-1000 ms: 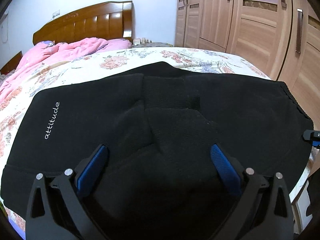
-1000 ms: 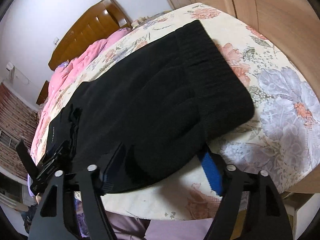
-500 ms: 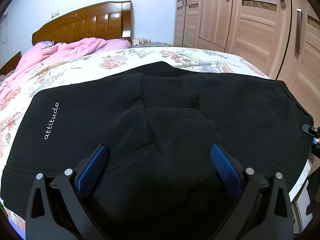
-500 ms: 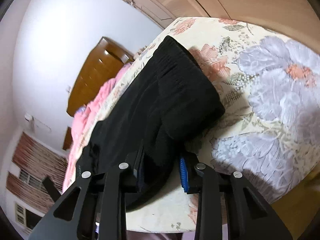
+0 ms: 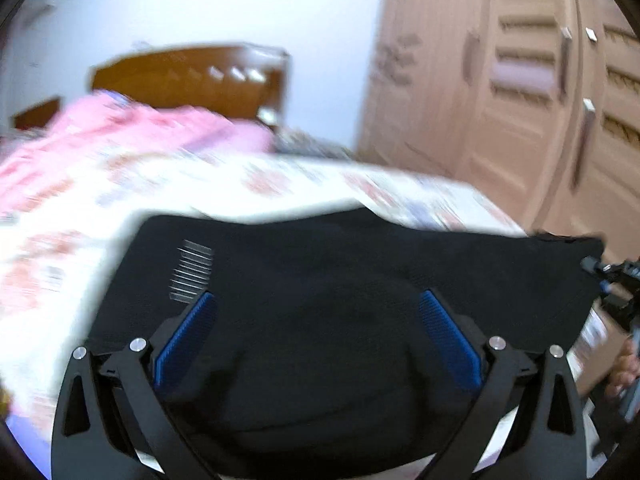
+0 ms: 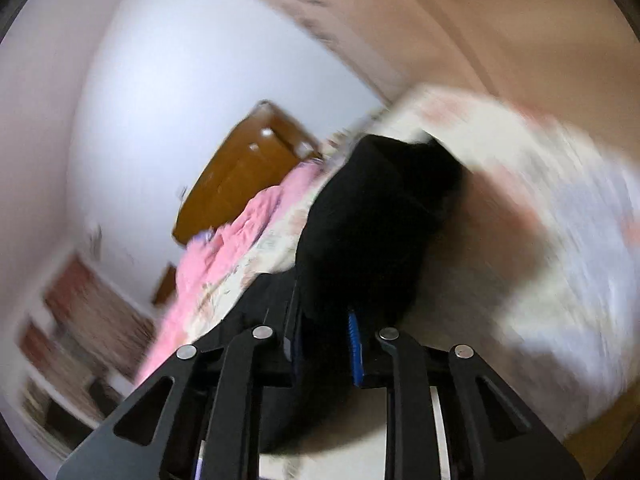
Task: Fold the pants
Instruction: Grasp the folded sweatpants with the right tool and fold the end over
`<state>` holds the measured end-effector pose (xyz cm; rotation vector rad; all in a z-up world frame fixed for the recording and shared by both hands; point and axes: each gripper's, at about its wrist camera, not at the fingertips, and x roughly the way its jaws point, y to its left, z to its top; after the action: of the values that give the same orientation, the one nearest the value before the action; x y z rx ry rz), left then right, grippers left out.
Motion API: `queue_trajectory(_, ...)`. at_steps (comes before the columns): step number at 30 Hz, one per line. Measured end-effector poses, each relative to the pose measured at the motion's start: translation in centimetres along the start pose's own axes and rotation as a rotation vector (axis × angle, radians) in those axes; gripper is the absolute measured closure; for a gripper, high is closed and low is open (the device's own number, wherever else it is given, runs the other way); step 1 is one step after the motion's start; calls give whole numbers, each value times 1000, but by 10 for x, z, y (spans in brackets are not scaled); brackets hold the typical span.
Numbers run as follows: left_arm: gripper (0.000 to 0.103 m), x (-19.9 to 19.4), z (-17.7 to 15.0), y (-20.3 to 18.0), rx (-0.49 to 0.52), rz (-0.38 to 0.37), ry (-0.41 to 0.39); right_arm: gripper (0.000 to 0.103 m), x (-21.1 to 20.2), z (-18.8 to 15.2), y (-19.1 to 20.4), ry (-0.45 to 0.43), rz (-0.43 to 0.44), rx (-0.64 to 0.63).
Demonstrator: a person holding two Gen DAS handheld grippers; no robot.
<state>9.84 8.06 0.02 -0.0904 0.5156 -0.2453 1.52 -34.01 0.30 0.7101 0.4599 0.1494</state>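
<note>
A home bedroom. A bed (image 5: 280, 184) with a floral sheet fills the middle; a wooden headboard (image 5: 192, 80) stands at its far edge against a white wall (image 5: 200, 8). A pink quilt (image 5: 132, 136) lies bunched near the headboard. Tall wooden wardrobe doors (image 5: 520, 100) with long handles line the bed's right side.

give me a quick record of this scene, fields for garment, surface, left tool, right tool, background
garment: black pants, lying on the bed, one edge lifted
surface: floral bedsheet, pink quilt behind
left tool: open, jaws wide over the pants, not gripping
right tool: jaws have just been closing, pinched on the pants' edge
background: wooden headboard, wardrobe
image quality: both views blurred
</note>
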Motion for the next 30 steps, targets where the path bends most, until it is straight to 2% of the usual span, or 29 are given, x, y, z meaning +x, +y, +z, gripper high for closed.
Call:
queue_trajectory(3, 2, -37, 5, 49, -87, 114, -70, 87, 27, 4, 85, 4, 31, -239)
queue_trajectory(4, 2, -48, 5, 64, -116, 149, -87, 88, 44, -2, 123, 29, 61, -333)
queue_trajectory(7, 2, -81, 4, 108, -192, 267, -110, 88, 86, -35, 199, 106, 118, -533)
queue_trajectory(10, 2, -102, 1, 133, -221, 343, -121, 88, 131, -99, 274, 183, 147, -783)
queue_trajectory(12, 2, -106, 0, 145, -238, 362, -112, 89, 165, -155, 313, 264, 153, -947)
queue_trajectory(13, 2, -106, -4, 150, -249, 363, -98, 89, 184, -196, 328, 308, 133, -1091)
queue_trajectory(16, 2, -105, -17, 158, -254, 360, -53, 89, 213, -272, 327, 440, 93, -1314)
queue_trajectory(17, 2, -104, -20, 158, -243, 361, -34, 89, 208, -285, 322, 367, 75, -1374)
queue_trajectory(18, 2, -101, -23, 156, -235, 363, -24, 89, 205, -287, 320, 341, 67, -1401)
queue_trajectory(20, 2, -95, -31, 156, -224, 355, 1, 90, 199, -272, 317, 343, 100, -1358)
queue_trajectory(24, 2, -82, -35, 158, -260, 289, 17, 90, 179, -266, 318, 276, 146, -1359)
queue_trajectory(26, 2, -79, -32, 156, -277, 244, 15, 103, 169, -263, 320, 266, 231, -1345)
queue_trajectory(28, 2, -79, -28, 153, -283, 220, 13, 103, 152, -271, 322, 280, 297, -1397)
queue_trajectory(30, 2, -75, -24, 153, -295, 166, 28, 103, 152, -289, 321, 306, 251, -1483)
